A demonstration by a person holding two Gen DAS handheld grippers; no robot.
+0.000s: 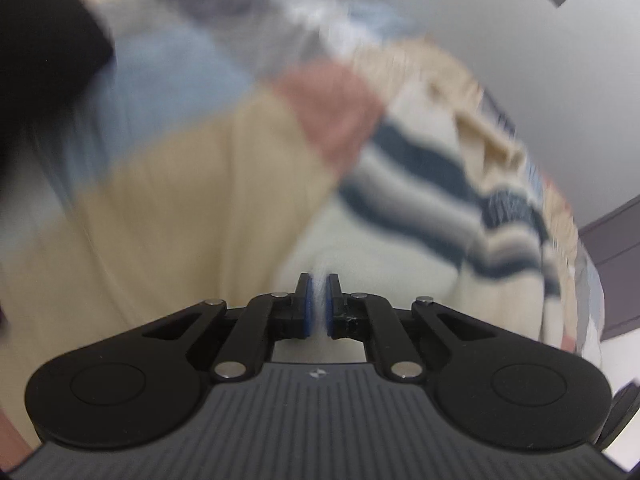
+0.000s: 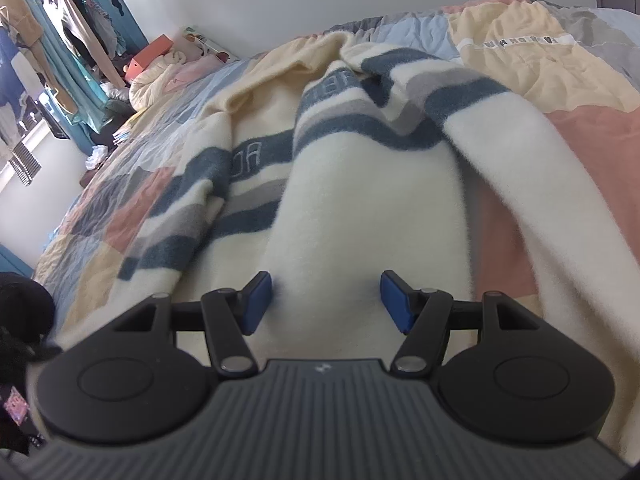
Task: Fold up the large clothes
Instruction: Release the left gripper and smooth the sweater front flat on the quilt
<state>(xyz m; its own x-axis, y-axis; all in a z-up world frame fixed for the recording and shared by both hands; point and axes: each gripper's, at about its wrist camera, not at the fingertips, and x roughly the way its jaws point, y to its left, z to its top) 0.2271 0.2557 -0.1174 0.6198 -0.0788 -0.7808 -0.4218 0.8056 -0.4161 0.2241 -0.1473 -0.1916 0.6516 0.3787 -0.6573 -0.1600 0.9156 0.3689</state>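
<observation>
Left wrist view is a smear of motion, but the left gripper [image 1: 318,304] is readable enough: its two blue pads are drawn almost together with a thin tuft of cream fleece caught between them, so it is clamped on the sweater [image 1: 420,208]. That bite looks very small, just a wisp at the pad tips, and there lies the first danger. Judging by the blur, that hand is travelling fast, and a quick pull on so little fabric could strip it out of the pads and drop the edge halfway through a fold.

Over on the right wrist view, the picture is sharp. The right gripper [image 2: 326,300] has its fingers spread wide, holding nothing, with a thick cream sleeve or fold of the sweater [image 2: 372,208] running up between them. The garment lies rumpled on the patchwork quilt [image 2: 580,132], dark blue and grey stripes bunched near the middle, another cream sleeve draped off to the right.

Second risk: closing here means grabbing a fat roll of several layers instead of a single edge, and the fold would come out lumpy or drag the whole body sideways. Third: the quilt underneath is soft and wrinkled, so a low grab could pinch bedding along with the fleece. With one hand moving and the other not yet gripping, the sweater may well twist.
</observation>
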